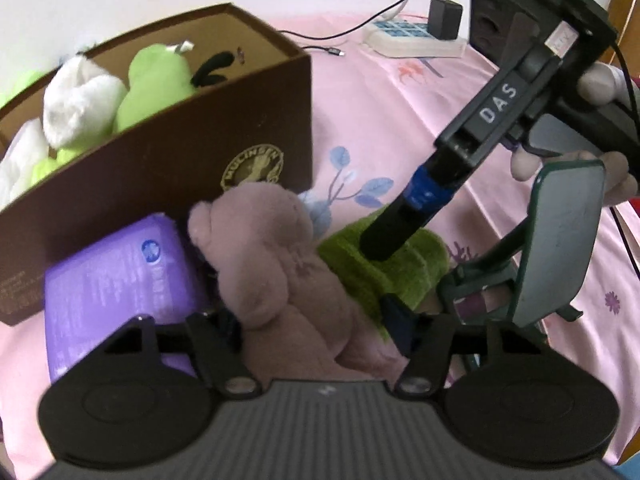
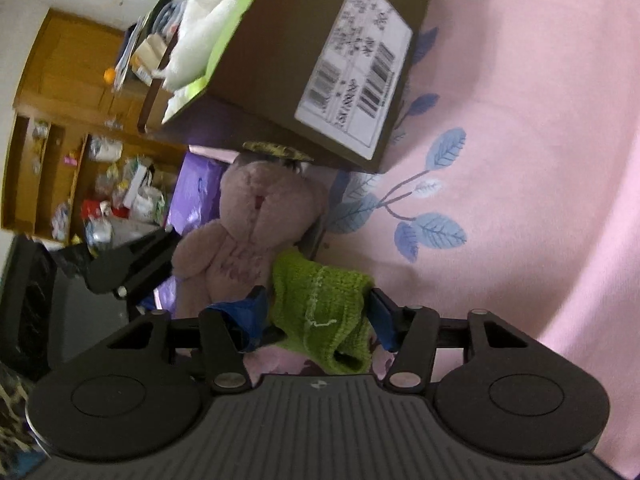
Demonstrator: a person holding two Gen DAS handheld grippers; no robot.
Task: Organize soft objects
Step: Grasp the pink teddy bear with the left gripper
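A mauve plush bear point(image 1: 288, 276) lies on the pink bedsheet in front of a brown cardboard box point(image 1: 208, 148). My left gripper point(image 1: 316, 320) is closed around the bear's lower body. A green knitted cloth point(image 1: 384, 268) lies right of the bear. My right gripper point(image 2: 316, 316) is shut on the green cloth point(image 2: 320, 312); its finger shows in the left wrist view point(image 1: 396, 232) pressing into the cloth. The bear point(image 2: 248, 232) and box point(image 2: 304, 60) also show in the right wrist view. The box holds white point(image 1: 76, 100) and light green point(image 1: 152, 84) plush toys.
A purple soft pack point(image 1: 116, 280) leans against the box beside the bear. A power strip with an adapter point(image 1: 420, 36) lies at the far edge of the bed. A wooden shelf with clutter point(image 2: 80, 152) stands beyond the bed. Pink sheet point(image 2: 520, 160) spreads to the right.
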